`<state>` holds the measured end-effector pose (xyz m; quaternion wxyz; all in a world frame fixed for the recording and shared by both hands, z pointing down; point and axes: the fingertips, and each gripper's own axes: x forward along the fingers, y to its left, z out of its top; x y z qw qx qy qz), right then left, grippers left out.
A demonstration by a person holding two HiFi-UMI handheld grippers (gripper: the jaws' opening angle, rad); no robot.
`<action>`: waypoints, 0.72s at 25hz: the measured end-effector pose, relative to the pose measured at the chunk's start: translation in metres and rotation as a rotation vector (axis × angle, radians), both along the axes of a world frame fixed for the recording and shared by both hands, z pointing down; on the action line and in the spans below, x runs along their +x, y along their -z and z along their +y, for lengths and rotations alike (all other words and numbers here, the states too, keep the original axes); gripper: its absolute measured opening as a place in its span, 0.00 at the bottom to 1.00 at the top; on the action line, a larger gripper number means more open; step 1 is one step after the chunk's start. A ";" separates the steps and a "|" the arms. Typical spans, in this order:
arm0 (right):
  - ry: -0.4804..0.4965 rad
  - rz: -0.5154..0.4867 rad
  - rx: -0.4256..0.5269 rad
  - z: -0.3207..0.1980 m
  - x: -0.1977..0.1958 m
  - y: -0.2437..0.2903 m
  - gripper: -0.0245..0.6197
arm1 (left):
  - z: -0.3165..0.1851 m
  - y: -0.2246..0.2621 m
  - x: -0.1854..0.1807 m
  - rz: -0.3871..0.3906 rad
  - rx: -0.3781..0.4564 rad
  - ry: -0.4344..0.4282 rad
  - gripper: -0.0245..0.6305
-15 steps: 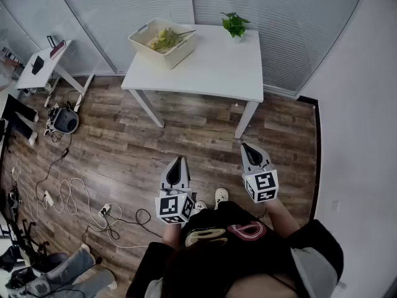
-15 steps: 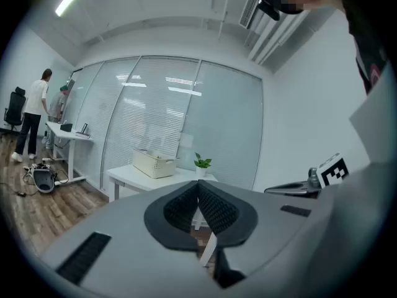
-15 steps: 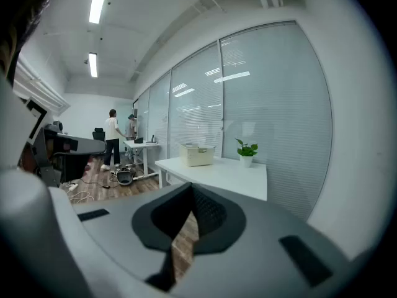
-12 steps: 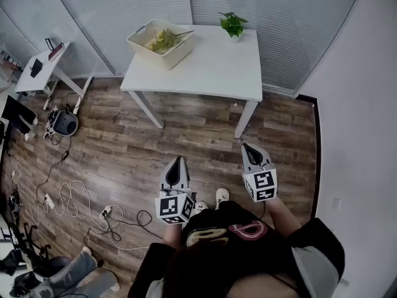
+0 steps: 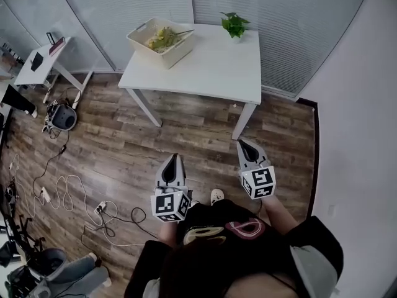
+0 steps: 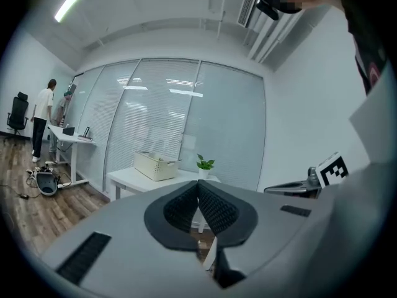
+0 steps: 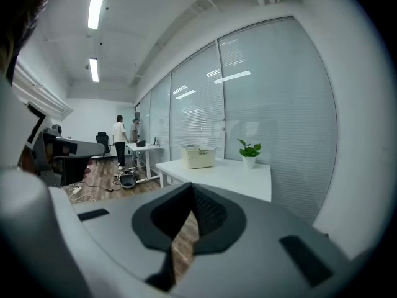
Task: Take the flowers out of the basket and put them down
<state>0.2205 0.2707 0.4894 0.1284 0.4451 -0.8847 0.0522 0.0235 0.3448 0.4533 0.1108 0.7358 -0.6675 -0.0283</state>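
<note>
Facing one basket (image 5: 177, 53): left gripper (image 5: 173, 159), right gripper (image 5: 242, 144), both closed.

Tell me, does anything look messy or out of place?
Loose cables sprawl across the floor at the left. On the table, the basket sits skewed at the far-left corner, a flower stem poking over its rim.

A white table (image 5: 217, 67) was seen standing on a wooden floor (image 5: 124, 148) before a wall of blinds. A cream basket (image 5: 178, 53) was set on its far left corner, with yellow-green flowers (image 5: 162, 39) lying inside. A small potted plant (image 5: 234, 25) was placed near the far edge. The left gripper (image 5: 174, 158) and the right gripper (image 5: 240, 143) were held low over the floor, well apart from the table, each with jaws drawn together on nothing. Cables (image 5: 62, 191) were strewn at the left.
</note>
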 end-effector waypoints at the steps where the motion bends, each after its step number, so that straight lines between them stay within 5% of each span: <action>1: 0.008 -0.003 0.001 -0.004 0.002 0.000 0.05 | -0.003 0.000 0.003 -0.002 0.003 0.003 0.06; 18: 0.095 0.005 -0.027 -0.040 0.002 -0.016 0.05 | -0.048 -0.010 0.023 0.019 0.009 0.027 0.06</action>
